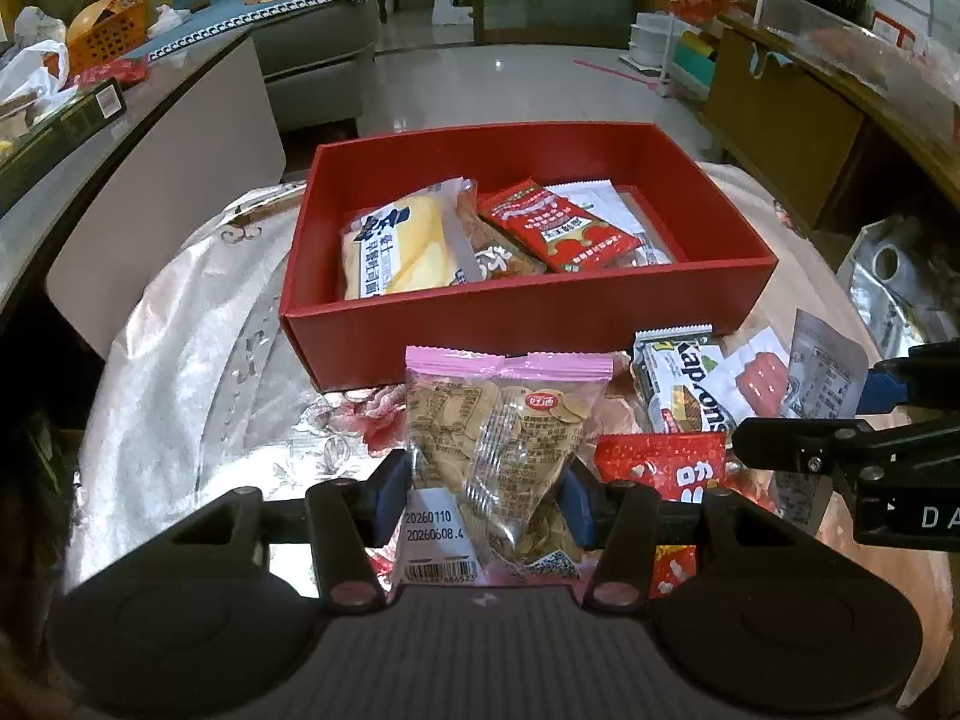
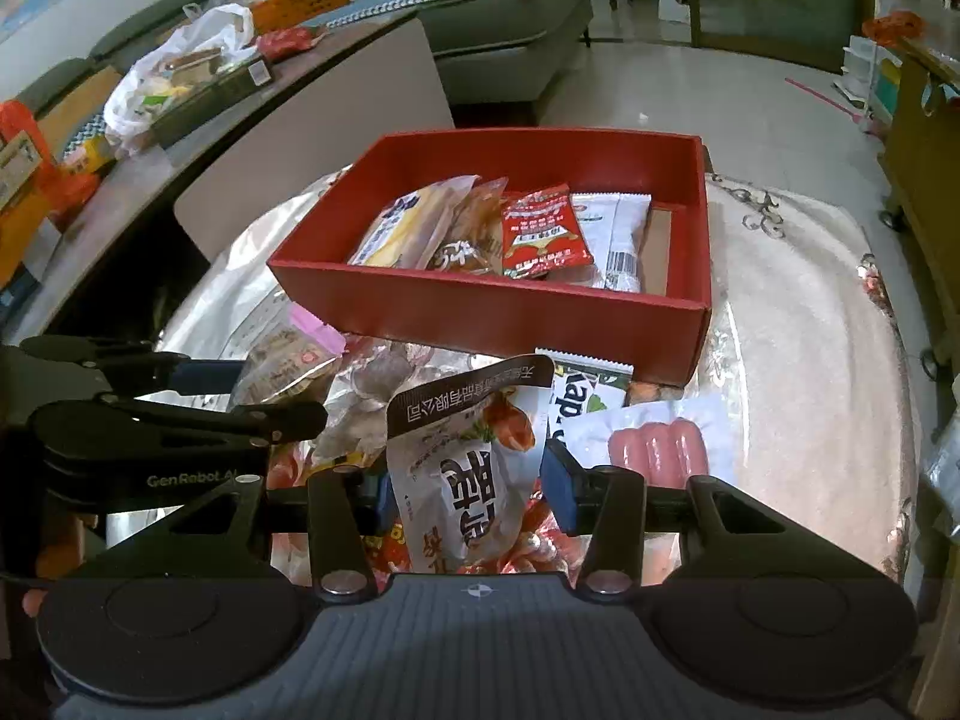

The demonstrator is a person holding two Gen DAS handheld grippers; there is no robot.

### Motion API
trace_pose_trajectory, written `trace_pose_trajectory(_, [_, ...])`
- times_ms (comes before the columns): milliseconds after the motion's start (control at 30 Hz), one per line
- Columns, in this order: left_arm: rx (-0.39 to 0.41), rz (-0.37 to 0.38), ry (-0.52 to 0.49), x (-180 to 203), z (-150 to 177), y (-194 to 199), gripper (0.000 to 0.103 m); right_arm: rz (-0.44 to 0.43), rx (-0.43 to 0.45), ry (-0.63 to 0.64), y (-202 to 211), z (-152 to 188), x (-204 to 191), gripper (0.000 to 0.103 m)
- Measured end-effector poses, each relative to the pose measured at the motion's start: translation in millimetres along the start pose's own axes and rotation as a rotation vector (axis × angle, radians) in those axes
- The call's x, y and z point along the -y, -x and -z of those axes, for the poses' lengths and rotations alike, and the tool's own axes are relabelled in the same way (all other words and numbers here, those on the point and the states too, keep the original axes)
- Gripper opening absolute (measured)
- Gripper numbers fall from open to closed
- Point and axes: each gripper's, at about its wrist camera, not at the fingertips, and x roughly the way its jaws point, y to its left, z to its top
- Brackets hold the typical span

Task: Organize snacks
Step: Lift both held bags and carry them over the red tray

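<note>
A red box (image 1: 516, 324) (image 2: 480, 312) stands on the round table and holds several snack packets, among them a yellow bread pack (image 1: 396, 246) and a red sachet (image 1: 558, 228). My left gripper (image 1: 486, 495) is shut on a clear pink-topped bag of seeds (image 1: 504, 444), just in front of the box; that bag also shows in the right wrist view (image 2: 282, 366). My right gripper (image 2: 474, 486) is shut on a white pouch with black characters (image 2: 468, 468), to the right of the left gripper (image 2: 180, 420).
Loose packets lie in front of the box: a seaweed pack (image 1: 684, 384), a sausage pack (image 2: 654, 444) and a red bag (image 1: 666, 468). A white embroidered cloth (image 2: 798, 360) covers the table. A cluttered counter (image 2: 150, 138) runs along the left; a wooden cabinet (image 1: 780, 102) stands at right.
</note>
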Motion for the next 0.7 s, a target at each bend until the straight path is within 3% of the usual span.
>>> trace_pose_trajectory(467, [0.057, -0.016, 0.015, -1, -19, 7, 0.045, 0.001, 0.054, -0.014, 9, -16, 3, 0.055])
trace_pose_trajectory(700, [0.109, -0.012, 0.070, -11, -42, 14, 0.045, 0.001, 0.096, -0.026, 12, -35, 5, 0.055])
